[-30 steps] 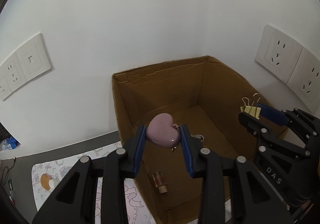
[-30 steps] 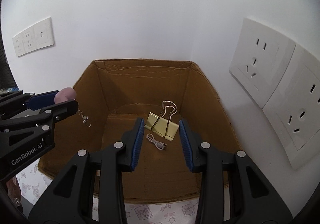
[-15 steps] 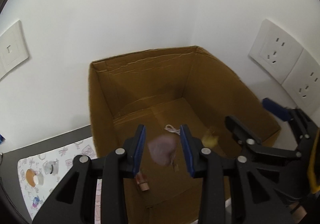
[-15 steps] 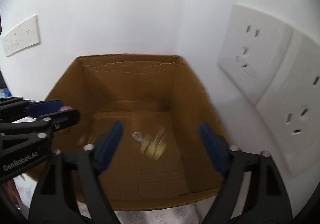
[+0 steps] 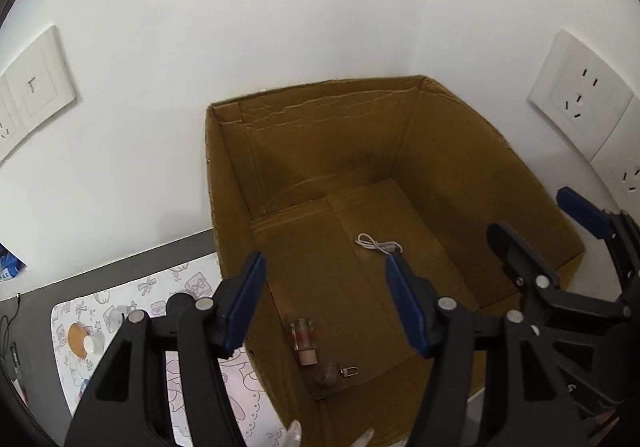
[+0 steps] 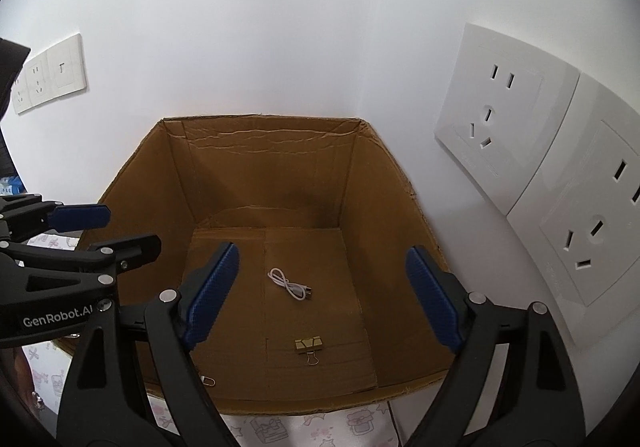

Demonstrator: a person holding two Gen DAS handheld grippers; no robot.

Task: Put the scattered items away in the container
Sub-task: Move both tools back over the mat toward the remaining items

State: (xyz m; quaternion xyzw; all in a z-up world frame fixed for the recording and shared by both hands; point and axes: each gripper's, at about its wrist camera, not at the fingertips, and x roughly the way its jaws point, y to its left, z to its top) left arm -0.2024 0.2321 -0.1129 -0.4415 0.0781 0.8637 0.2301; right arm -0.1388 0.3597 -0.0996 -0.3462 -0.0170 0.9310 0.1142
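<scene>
We are looking left first, at the patterned pink-and-white mat [image 5: 132, 311], where a small round orange-and-white item [image 5: 82, 339] is lying outside the box; that one is waiting for us; our left gripper [image 5: 326, 307] is opening its jaws with nothing between them; below it, inside the brown cardboard box [image 5: 304, 135], a clear small bottle [image 5: 304, 339], a pink heart keychain [image 5: 330, 375] and a white coiled cable [image 6: 290, 285] are resting; further right the gold binder clip [image 6: 308, 347] is sitting on the floor; our right gripper [image 6: 322, 297] is hanging spread wide, empty.
</scene>
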